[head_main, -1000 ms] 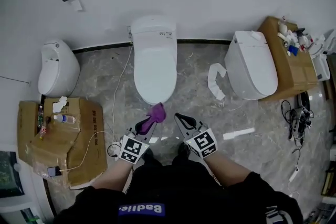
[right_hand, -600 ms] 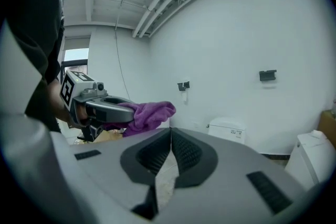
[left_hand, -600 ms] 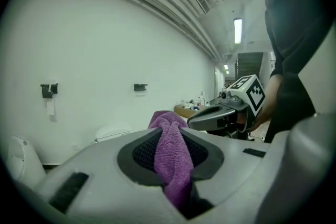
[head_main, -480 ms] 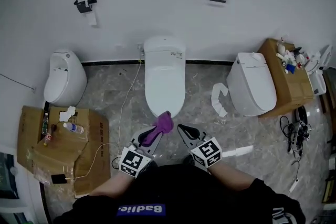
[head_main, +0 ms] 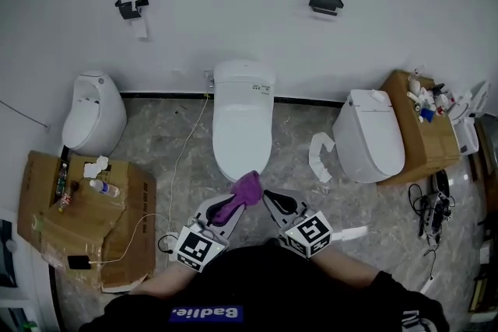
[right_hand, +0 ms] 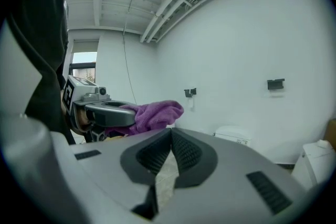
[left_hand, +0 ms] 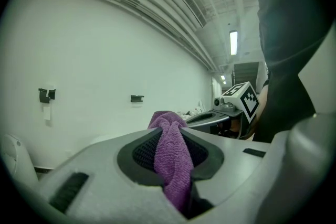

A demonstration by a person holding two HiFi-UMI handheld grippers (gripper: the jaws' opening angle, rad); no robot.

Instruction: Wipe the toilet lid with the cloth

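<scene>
From my feed, the left gripper (left_hand: 170, 139) is clamped tight on the purple cloth (left_hand: 169, 157). The cloth's terry nap bulges above the ribbed black pads, and its lower end is lost in the gap between them. The right gripper (right_hand: 170, 136) has its jaws pressed together at the tips with nothing between them.

In the head view, the cloth overlaps the front tip of the toilet lid (head_main: 243, 132) at 12 o'clock from the grippers. I can't tell whether it touches the lid. The lid is smooth, white, oval and down. My forearms are cut off by a dark top at 6 o'clock.

At 8 o'clock a creased cardboard box (head_main: 117, 221) carries a clear bottle (head_main: 103, 187) and crumpled white paper (head_main: 96, 166). Its inside is not visible.

At 2 o'clock a second carton (head_main: 424, 132) holds a cluster of small bottles (head_main: 428, 99), too small for me to sort. A second white toilet (head_main: 369, 136) stands just beside that carton.
</scene>
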